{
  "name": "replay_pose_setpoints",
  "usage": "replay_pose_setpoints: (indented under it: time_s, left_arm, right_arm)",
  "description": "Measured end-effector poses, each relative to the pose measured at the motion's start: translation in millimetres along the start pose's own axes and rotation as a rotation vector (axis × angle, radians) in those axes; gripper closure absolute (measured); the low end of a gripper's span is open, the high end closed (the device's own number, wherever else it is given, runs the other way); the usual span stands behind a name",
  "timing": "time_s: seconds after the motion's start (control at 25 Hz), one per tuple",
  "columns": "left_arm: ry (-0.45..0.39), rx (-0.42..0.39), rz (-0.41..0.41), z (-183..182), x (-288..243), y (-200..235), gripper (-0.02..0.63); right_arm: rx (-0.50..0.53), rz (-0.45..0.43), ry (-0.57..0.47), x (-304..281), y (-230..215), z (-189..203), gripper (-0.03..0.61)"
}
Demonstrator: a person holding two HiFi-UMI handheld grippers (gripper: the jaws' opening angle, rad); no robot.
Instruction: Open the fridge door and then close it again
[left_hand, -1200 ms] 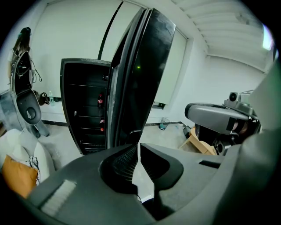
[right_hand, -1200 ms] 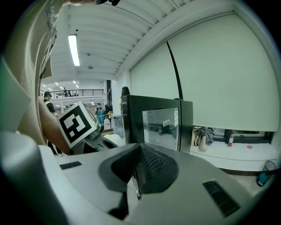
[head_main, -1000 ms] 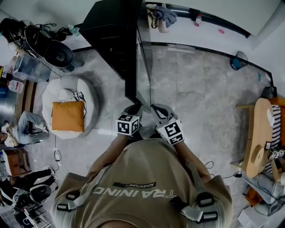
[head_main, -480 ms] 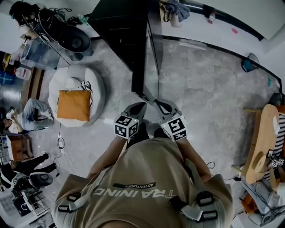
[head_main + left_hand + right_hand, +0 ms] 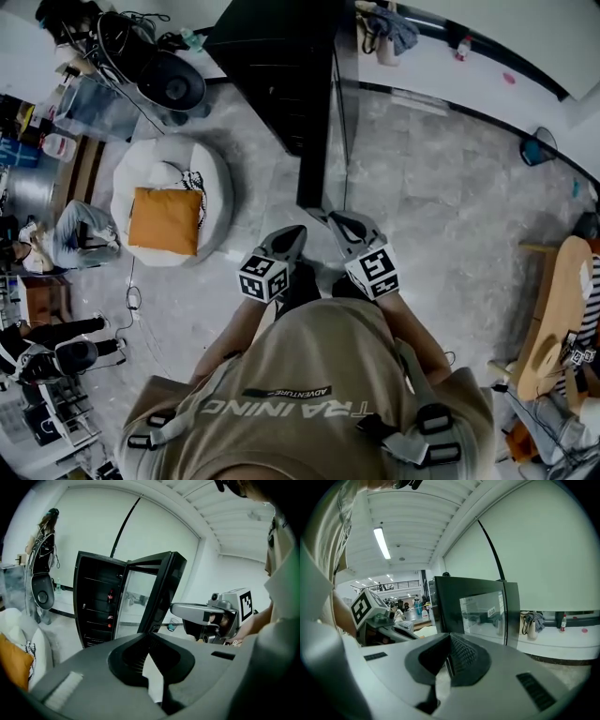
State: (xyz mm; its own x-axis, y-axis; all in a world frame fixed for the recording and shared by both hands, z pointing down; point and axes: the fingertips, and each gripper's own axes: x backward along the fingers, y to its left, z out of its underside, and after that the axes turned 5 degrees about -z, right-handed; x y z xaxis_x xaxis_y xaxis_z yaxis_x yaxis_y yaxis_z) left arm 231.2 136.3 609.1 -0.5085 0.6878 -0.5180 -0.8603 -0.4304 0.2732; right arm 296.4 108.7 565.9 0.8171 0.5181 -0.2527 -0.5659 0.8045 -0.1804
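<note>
The black fridge (image 5: pixel 267 66) stands open, its glass door (image 5: pixel 336 112) swung out into the room with the free edge just ahead of both grippers. A hard shove there could slam it and rattle the bottles (image 5: pixel 111 596) inside, or a tip could skid across the glass. Bare floor (image 5: pixel 441 187) lies right of the door; the white beanbag (image 5: pixel 211 173) crowds the left. The left gripper (image 5: pixel 292 236) and right gripper (image 5: pixel 339 223) are both clenched on nothing, clear of the door.

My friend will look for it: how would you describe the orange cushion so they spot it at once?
Start at the tall black glass-door fridge standing open. On the floor to its left lies a round white beanbag; the flat square orange cushion rests on it, the only orange thing nearby.
</note>
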Motion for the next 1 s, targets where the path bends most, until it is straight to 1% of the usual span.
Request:
replay_pose_setpoints:
  time_s: [0.16, 0.48, 0.76, 0.92, 1.0]
  left_arm:
    - [-0.002, 0.024, -0.006, -3, -7, 12, 0.612]
    - [-0.021, 0.071, -0.025, -8, -8, 34, 0.612]
    - [-0.054, 0.071, -0.040, -22, 1, 58, 0.612]
    - [-0.073, 0.056, -0.023, -31, 9, 68, 0.612]
    - [-0.072, 0.044, -0.032, -33, 13, 77, 0.612]
  right_arm:
    - [0.005, -0.011, 0.008, -8, -6, -1, 0.583]
    - [0.020, -0.013, 0.060, -14, 2, 1, 0.583]
    - [0.030, -0.022, 0.093, -29, 9, 1, 0.583]
    - [0.049, -0.040, 0.115, -41, 15, -3, 0.583]
    - [0.049, -0.049, 0.123, -48, 22, -4, 0.583]
